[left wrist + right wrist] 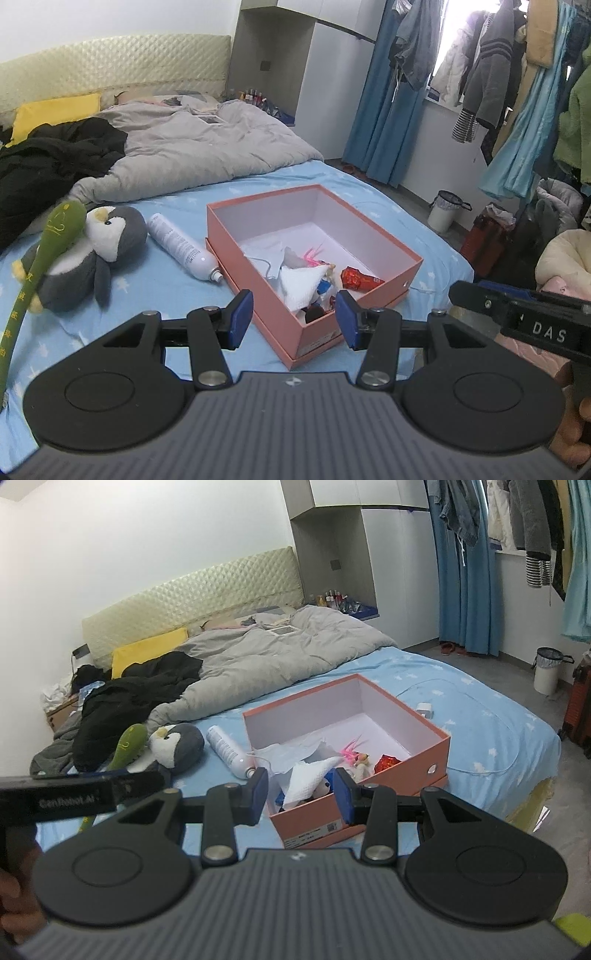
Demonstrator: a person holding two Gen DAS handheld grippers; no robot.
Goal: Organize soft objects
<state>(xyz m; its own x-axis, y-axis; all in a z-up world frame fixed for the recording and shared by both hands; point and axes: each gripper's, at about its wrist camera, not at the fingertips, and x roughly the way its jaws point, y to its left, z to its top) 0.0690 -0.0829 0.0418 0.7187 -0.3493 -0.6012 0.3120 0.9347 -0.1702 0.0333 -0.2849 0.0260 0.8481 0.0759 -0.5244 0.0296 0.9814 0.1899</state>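
Note:
A grey and white penguin plush [107,236] [177,746] lies on the blue bed sheet, left of an open salmon-pink box [380,236] [439,746]. A green plush stick [55,236] [129,746] leans against the penguin. Inside the box lie a white cloth [299,280] [310,779], a small pink-haired doll [356,755] and a red wrapper [360,278] [386,764]. My left gripper [294,319] hovers open before the box's near corner, holding nothing. My right gripper [300,795] is also open and empty over the box's near end.
A white spray bottle [184,249] [229,751] lies between penguin and box. A grey duvet [207,147], black clothes [55,162] and a yellow pillow [55,110] fill the bed's far half. A white bin [443,214], a red suitcase [484,236] and hanging clothes stand right.

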